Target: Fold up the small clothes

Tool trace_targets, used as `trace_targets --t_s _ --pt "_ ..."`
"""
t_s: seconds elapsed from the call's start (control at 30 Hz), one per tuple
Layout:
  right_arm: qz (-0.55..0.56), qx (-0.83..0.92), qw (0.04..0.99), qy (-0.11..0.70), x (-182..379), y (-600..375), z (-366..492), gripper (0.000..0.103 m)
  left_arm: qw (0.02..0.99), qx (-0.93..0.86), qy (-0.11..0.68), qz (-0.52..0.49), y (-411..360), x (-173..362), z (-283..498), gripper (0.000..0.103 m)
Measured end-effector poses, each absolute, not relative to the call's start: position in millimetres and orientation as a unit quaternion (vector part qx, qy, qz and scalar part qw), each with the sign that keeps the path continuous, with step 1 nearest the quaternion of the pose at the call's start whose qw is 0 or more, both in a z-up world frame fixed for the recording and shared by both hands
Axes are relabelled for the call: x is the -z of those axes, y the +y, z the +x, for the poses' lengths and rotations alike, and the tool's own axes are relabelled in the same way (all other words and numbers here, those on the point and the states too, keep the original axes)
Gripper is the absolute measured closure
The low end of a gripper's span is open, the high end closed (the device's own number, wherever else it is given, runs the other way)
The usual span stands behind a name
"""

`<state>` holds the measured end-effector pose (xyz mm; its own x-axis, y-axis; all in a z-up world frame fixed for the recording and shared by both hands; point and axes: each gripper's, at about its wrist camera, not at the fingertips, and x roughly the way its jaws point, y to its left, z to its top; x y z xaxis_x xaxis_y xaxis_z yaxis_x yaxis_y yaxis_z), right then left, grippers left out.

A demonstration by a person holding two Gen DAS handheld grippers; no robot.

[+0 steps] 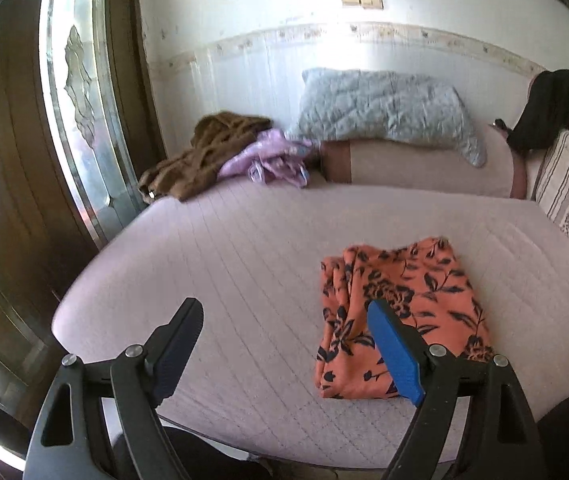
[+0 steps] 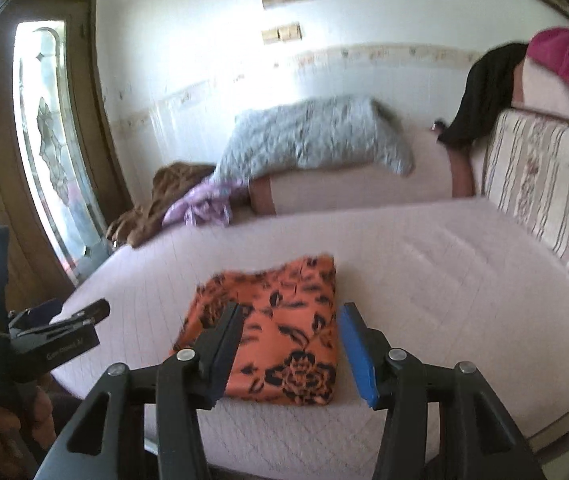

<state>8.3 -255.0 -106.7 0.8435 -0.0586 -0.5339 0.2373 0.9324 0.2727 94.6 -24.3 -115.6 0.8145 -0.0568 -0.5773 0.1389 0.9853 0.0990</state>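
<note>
**Orange floral garment lies folded near the front edge of the mattress, both tongs clear of it**

Orange floral garment (image 2: 272,332) rests as a compact folded rectangle on the pale quilted mattress (image 2: 424,264), close to its front edge and roughly midway along it. The fold looks finished, though its left side shows loose, slightly bunched layers in the left wrist view.

The left gripper (image 1: 284,354) has its jaws spread wide with nothing between them, poised above the mattress just left of the garment. The right gripper (image 2: 290,354) is also parted, about half as wide, and empty; the garment shows through the gap but the pads do not press on it.

At the far left corner of the mattress sit a brown garment (image 1: 204,152) and a crumpled lilac garment (image 1: 268,158), touching each other, probably next in line. A grey quilted pillow (image 1: 380,112) lies behind them on a raised cushion.

Risks from here: a finger passing low over the folded piece could catch the loose left layers and undo the fold. Reaching for the far heap, a gripper might pinch both garments together, since they overlap. The folded piece near the edge could also be nudged off.
</note>
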Motion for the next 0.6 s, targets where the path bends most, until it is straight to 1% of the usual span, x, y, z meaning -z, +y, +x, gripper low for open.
trace_targets --t_s 0.03,0.1,0.23,0.6 --pt "0.166 0.079 0.947 0.264 101 -255 7 0.048 0.951 0.05 0.296 0.07 -26 111 92 0.009" --pt "0.167 0.087 0.949 0.255 91 -255 2 0.047 0.955 0.046 0.283 0.072 -25 100 86 0.001" --pt "0.162 0.103 0.95 0.245 77 -253 -6 0.046 0.968 0.049 0.233 0.078 -25 77 66 0.0" --pt "0.163 0.118 0.951 0.236 55 -254 -24 0.045 0.963 0.082 0.244 0.078 -26 45 50 0.0"
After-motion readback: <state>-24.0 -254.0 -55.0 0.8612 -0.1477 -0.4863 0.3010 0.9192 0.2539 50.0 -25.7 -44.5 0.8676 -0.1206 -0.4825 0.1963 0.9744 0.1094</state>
